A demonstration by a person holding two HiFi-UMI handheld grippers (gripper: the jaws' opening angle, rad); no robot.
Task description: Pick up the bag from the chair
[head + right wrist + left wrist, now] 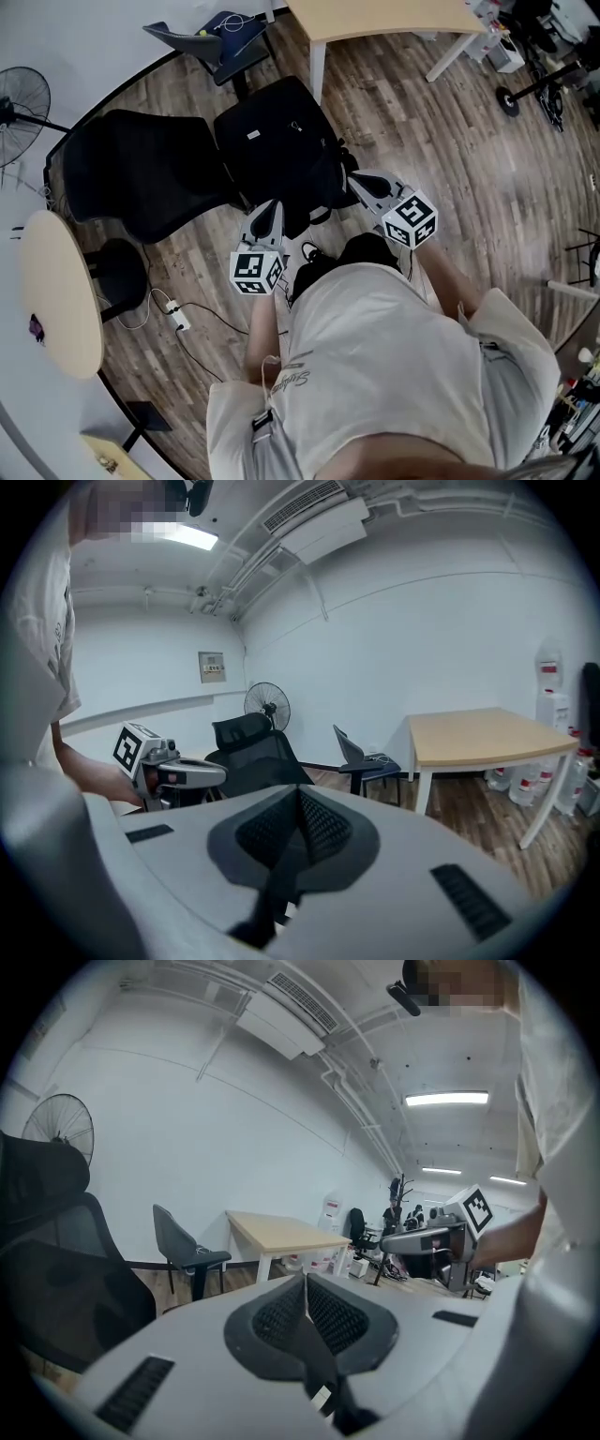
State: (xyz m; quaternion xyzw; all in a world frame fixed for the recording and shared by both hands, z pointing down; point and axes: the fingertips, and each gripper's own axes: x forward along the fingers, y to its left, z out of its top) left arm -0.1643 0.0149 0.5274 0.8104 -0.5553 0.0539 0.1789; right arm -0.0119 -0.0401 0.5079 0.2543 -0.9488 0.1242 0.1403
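Person's white shirt (375,366) fills the lower frame; both grippers hold the bag (277,141)
We find the left gripper (272,208) and the right gripper (353,180) each with jaws pressed together on a black strap (317,1358) of the bag; we place the bag at upper centre of the head view, over the wood floor (469,169), just right of the black office chair (141,178)

Black office chair (141,183) left, open floor (487,178) right
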